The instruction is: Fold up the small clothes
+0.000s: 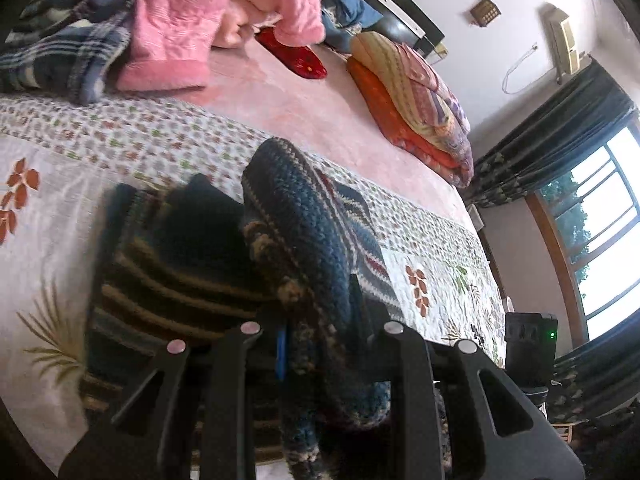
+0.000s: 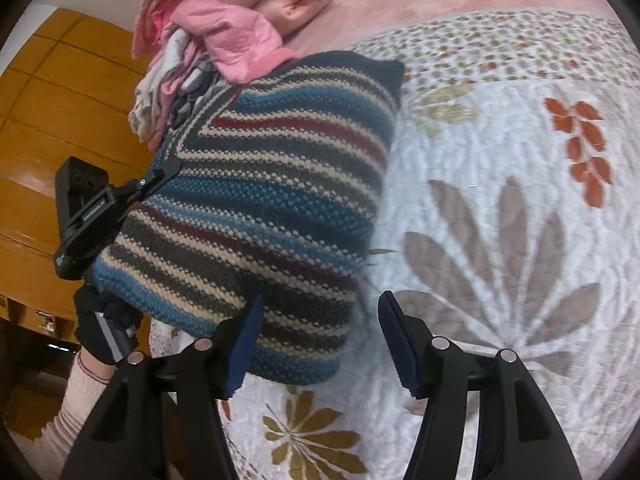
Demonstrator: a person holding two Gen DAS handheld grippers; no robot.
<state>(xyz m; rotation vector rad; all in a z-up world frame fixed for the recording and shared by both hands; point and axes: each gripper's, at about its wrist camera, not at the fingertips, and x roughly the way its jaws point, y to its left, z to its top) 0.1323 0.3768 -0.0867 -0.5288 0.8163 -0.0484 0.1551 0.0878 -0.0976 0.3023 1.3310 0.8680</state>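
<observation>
Sweater (image 2: 256, 200) — striped knit, blue, cream, maroon and grey — lifted partly off the floral bedspread (image 2: 500, 220), bunched and draped rather than flat. Left gripper (image 1: 320, 344) clamped tight on a thick fold of it, knit wedged right between the fingers and hanging down past them; same gripper seen from the right wrist view pinching the garment's upper left edge near the neckline. Right gripper (image 2: 320, 344) spread wide, holding nothing, hovering just off the sweater's lower right corner, one blue pad (image 2: 248, 344) almost brushing the hem, the other over bare bedspread. Long axis of the sweater running away from the right gripper toward the pink clothes pile (image 2: 224, 28) at the bed's far edge. So, probably mid-fold: free corner sits nearest the right gripper, a short nudge left to grab it. Worth watching the bulk, since chunky knit likely slips or springs open if only a thin bit gets pinched.
</observation>
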